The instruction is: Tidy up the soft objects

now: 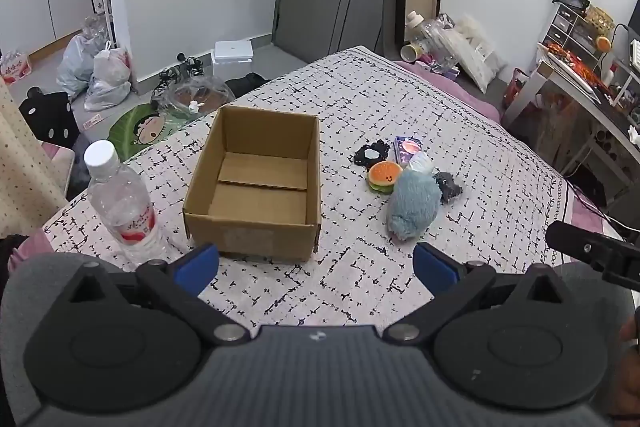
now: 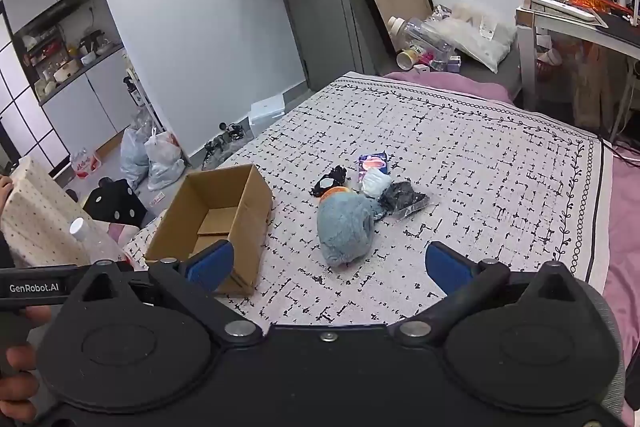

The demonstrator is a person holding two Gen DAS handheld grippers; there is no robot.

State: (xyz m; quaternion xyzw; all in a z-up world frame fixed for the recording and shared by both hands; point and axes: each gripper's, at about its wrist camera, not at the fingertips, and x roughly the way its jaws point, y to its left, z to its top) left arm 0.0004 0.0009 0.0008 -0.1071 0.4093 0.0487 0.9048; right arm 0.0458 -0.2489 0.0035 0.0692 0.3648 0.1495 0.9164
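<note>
An empty open cardboard box [image 1: 256, 183] [image 2: 216, 223] stands on the patterned bedspread [image 1: 400, 115] [image 2: 460, 167]. To its right lies a cluster of soft items: a fluffy blue plush [image 1: 414, 205] [image 2: 346, 227], an orange burger squishy [image 1: 385, 177], a black lace piece [image 1: 372, 153] [image 2: 330, 181], a purple packet [image 1: 408, 149] [image 2: 374, 161], a white bundle [image 2: 376, 183] and a dark wrapped item [image 1: 450, 187] [image 2: 404, 201]. My left gripper [image 1: 316, 267] hovers open in front of the box. My right gripper [image 2: 328, 265] hovers open just short of the plush. Neither holds anything.
A clear water bottle [image 1: 120, 203] [image 2: 94, 241] stands left of the box near the bed's edge. Bags and clutter [image 1: 96, 71] cover the floor beyond the bed. A desk [image 2: 580, 23] stands at the far right. The other gripper's black body [image 1: 592, 255] shows at the right edge.
</note>
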